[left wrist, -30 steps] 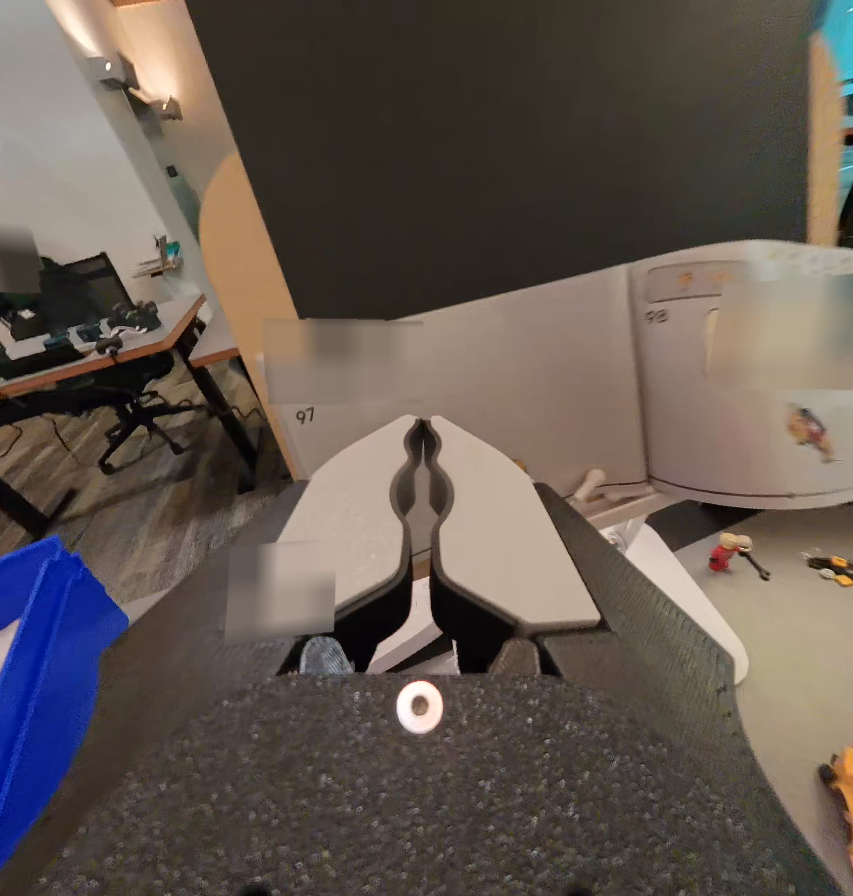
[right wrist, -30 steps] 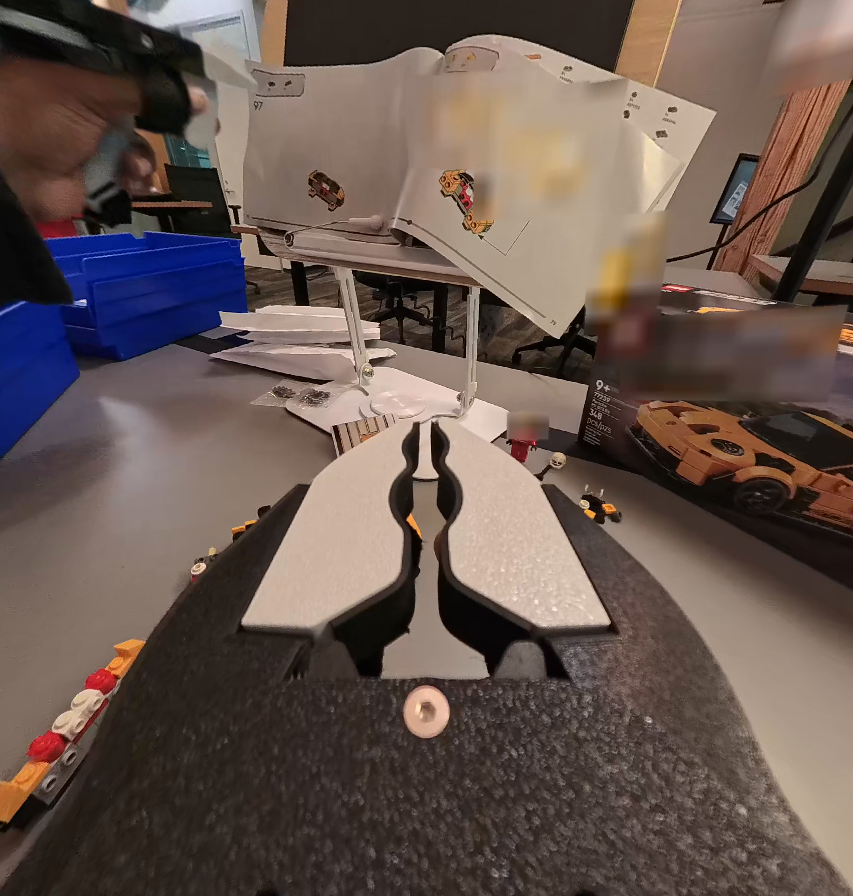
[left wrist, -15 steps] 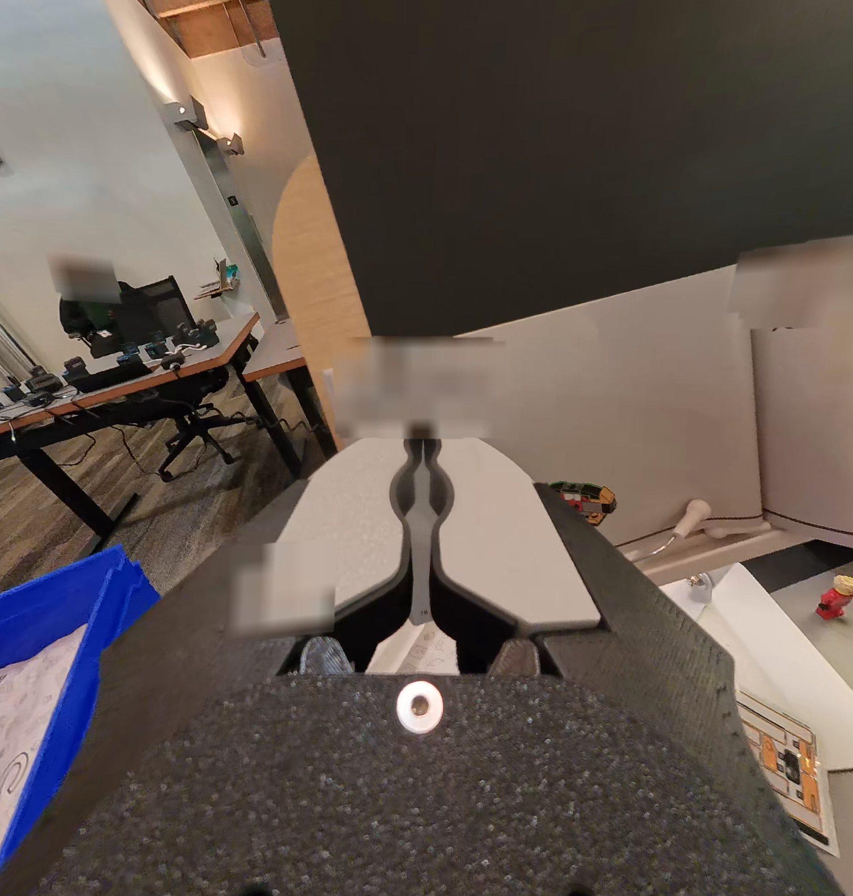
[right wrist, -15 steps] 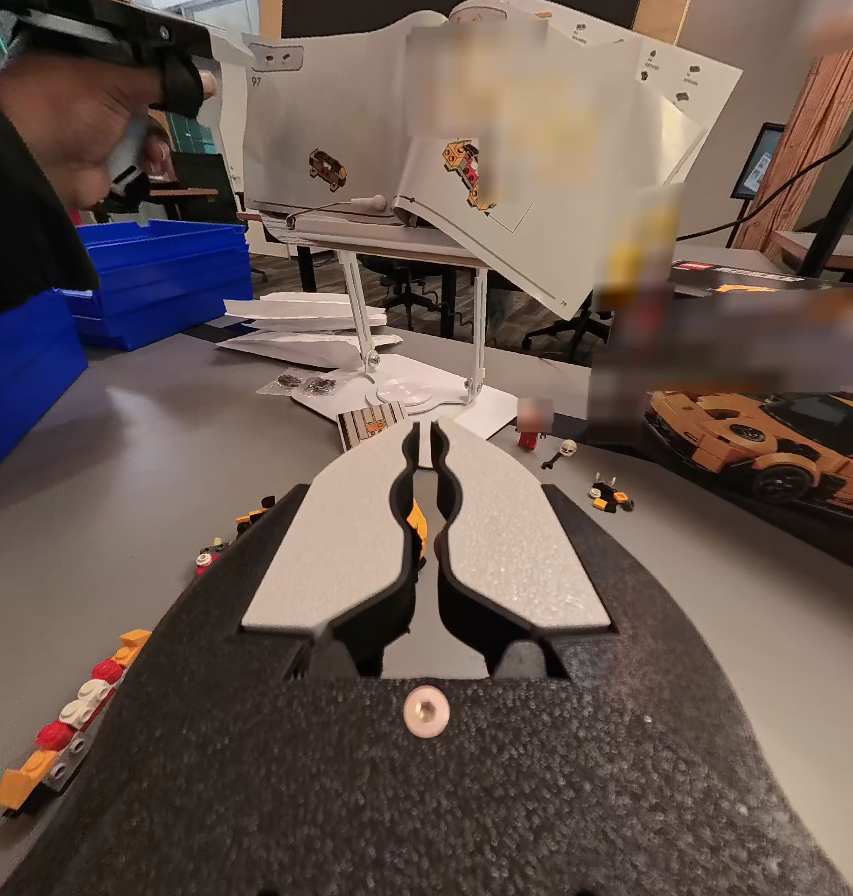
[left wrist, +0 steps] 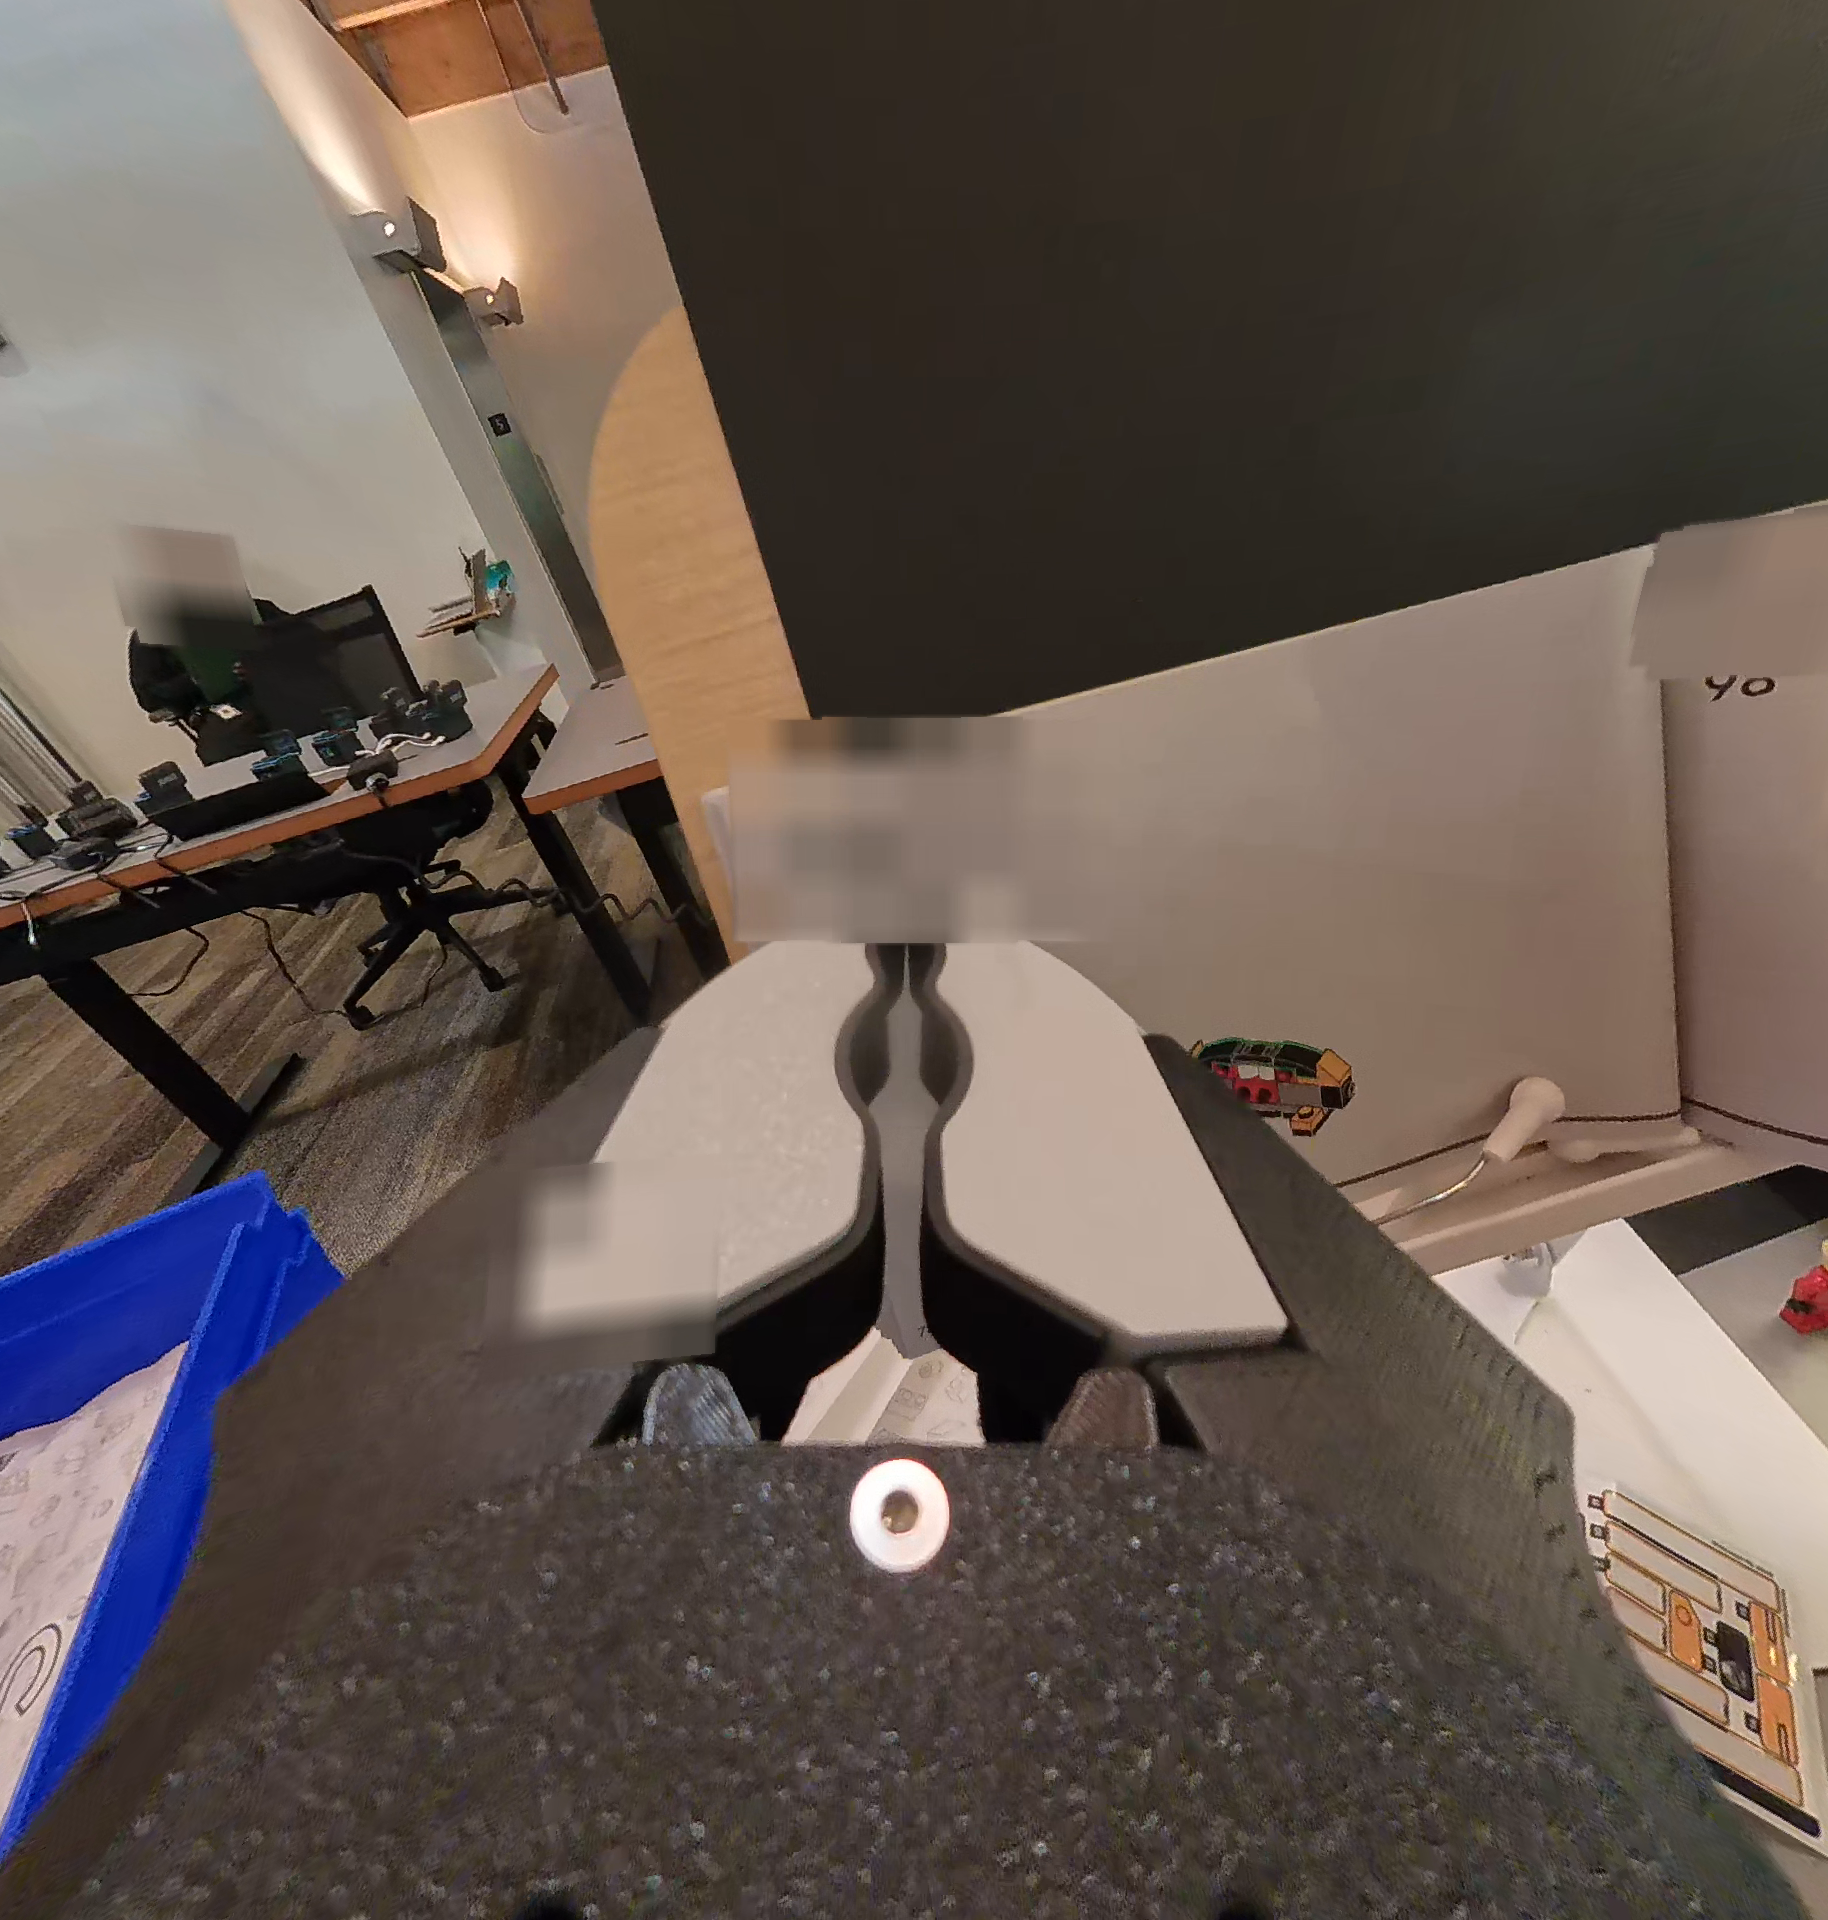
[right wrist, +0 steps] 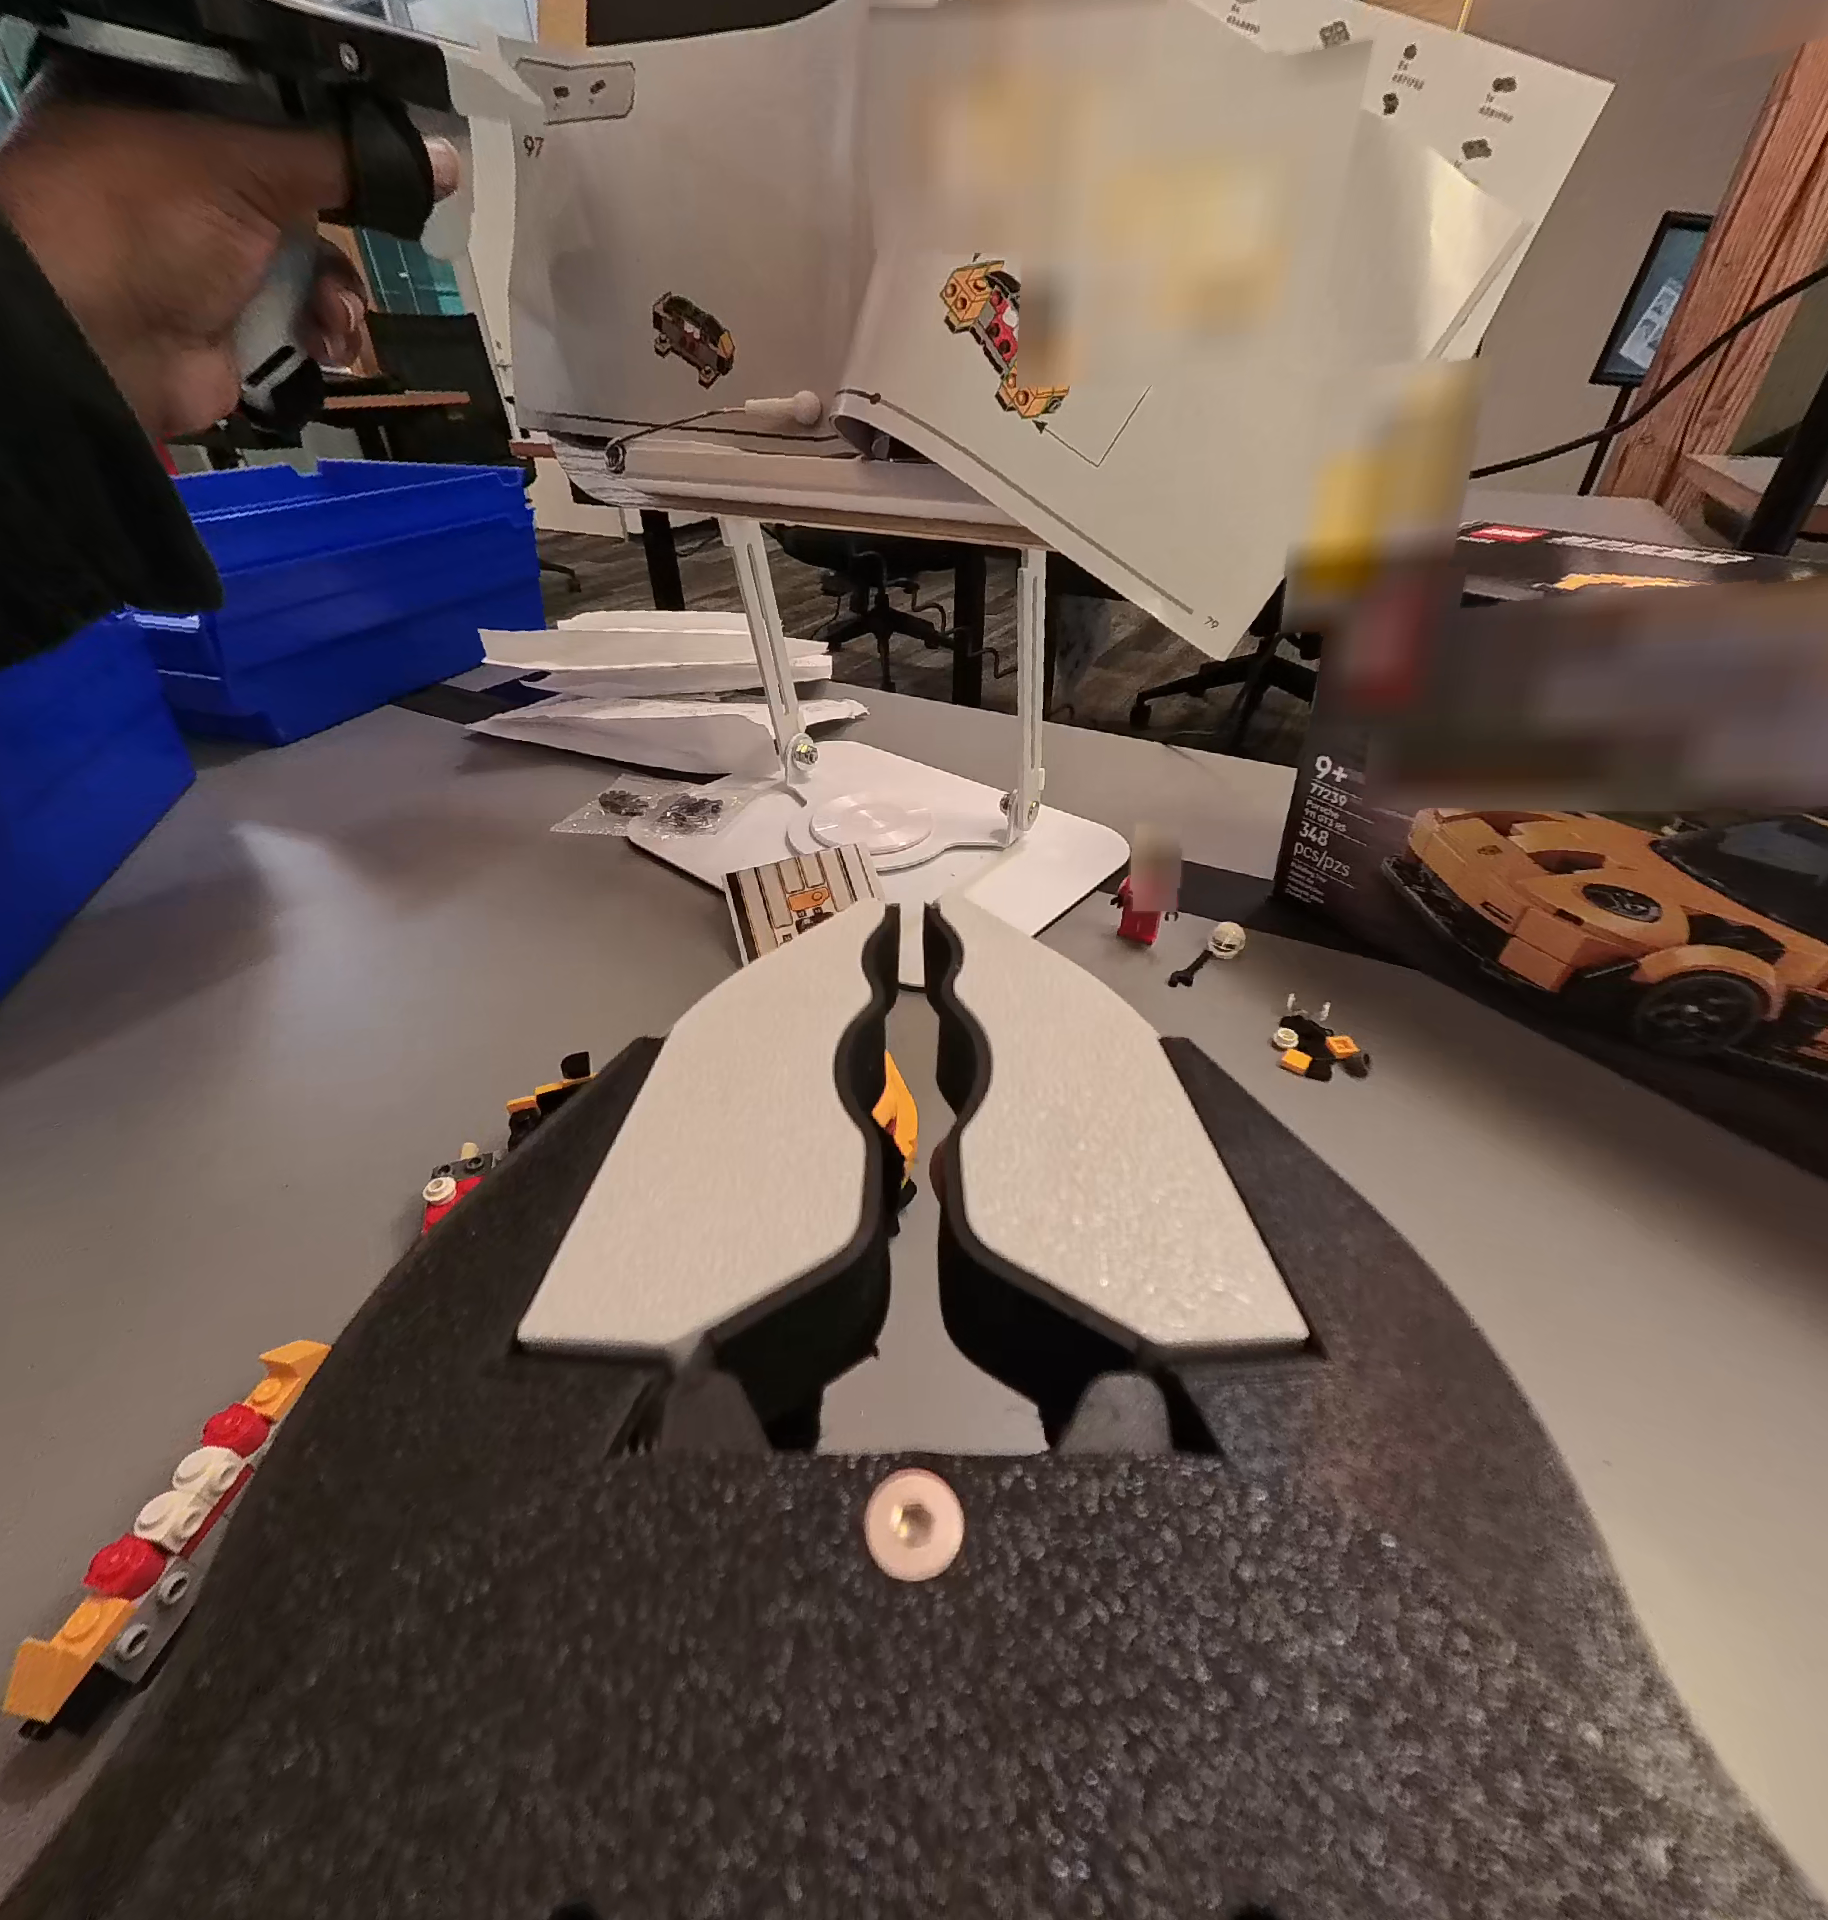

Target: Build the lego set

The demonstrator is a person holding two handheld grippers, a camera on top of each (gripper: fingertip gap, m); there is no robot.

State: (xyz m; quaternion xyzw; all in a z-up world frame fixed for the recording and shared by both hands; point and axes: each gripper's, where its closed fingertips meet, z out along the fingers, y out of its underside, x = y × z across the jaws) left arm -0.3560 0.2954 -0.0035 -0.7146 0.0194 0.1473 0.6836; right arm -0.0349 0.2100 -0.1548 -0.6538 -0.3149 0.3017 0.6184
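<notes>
My left gripper (left wrist: 905,951) is raised at the left edge of the open instruction booklet (left wrist: 1305,831) and is shut on a thin grey page seen edge-on between its fingers. The booklet (right wrist: 744,208) rests on a white stand (right wrist: 993,842). My right gripper (right wrist: 912,914) hovers low over the grey table, its jaws closed to a thin slit. An orange Lego piece (right wrist: 894,1112) shows through the slit; I cannot tell whether it is held. A long orange, red and white brick strip (right wrist: 162,1527) lies at the left.
Blue bins (right wrist: 349,592) stand at the left; one (left wrist: 110,1403) lies below the left gripper. The set's box (right wrist: 1616,914) is at the right. A red minifigure (right wrist: 1144,894), a sticker sheet (right wrist: 801,899), small loose pieces (right wrist: 1320,1049) and paper bags (right wrist: 661,686) surround the stand. Spacing between my two grippers at the tips: around 35 cm.
My left gripper has moved left along the booklet to its page edge, and a page now sits between its fingers. The right gripper has pulled back and risen slightly, still closed.
</notes>
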